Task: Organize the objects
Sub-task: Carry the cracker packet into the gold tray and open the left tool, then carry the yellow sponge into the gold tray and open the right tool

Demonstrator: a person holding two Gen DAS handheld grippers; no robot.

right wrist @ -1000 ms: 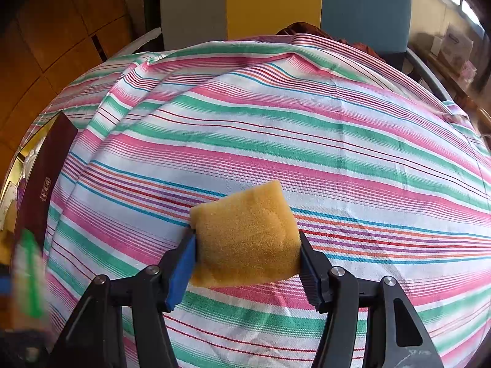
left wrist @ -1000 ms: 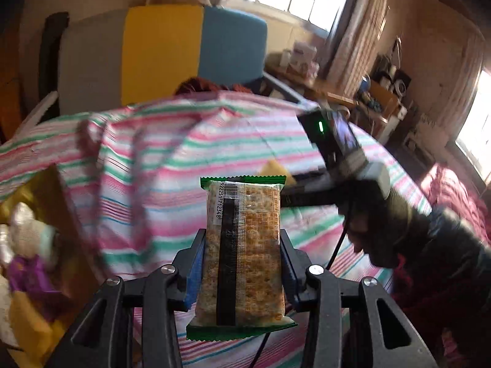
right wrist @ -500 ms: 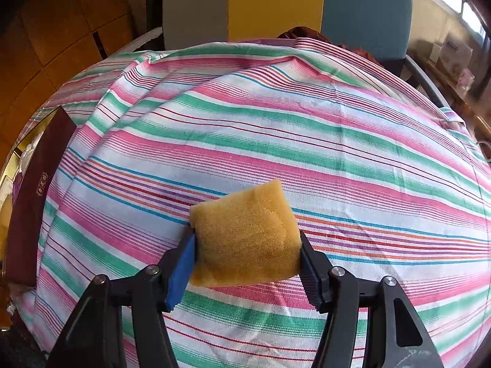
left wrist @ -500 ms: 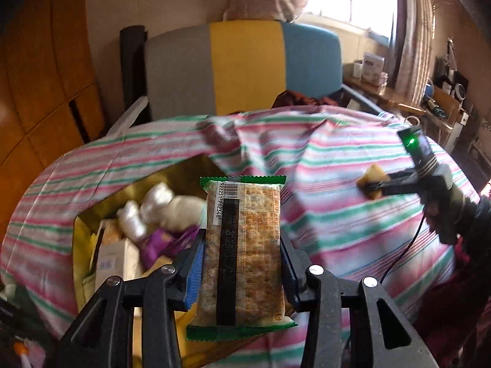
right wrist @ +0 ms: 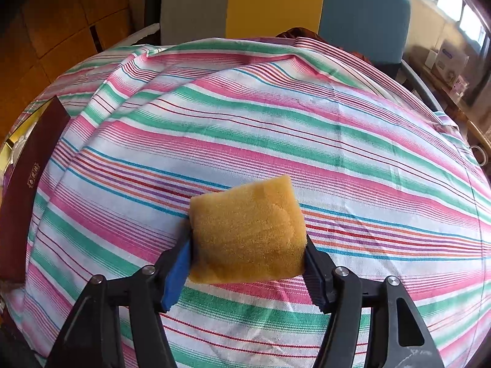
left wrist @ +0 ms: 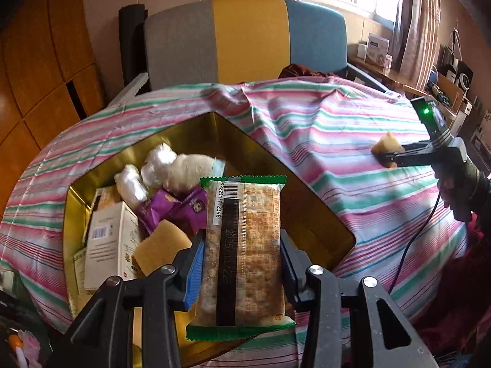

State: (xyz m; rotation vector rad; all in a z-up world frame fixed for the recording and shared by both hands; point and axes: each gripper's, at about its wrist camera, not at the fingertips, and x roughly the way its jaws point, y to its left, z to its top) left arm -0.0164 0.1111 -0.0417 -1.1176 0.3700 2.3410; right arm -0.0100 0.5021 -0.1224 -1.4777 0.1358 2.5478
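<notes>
left claw point(left wrist: 242, 273) clamps the cracker packet point(left wrist: 244, 245); right claw point(right wrist: 247, 260) is opening around the sponge point(right wrist: 247, 230).

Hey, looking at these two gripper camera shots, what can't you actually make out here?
- Left wrist view: the gold box floor beneath the cracker packet, hidden by the packet and the left gripper.
- Left wrist view: print on the white carton, too small to read.
- Right wrist view: whether the sponge rests on the striped cloth; the right gripper, its jaws opening, hides the underside.
- Right wrist view: box contents, cut off at the left edge.
</notes>
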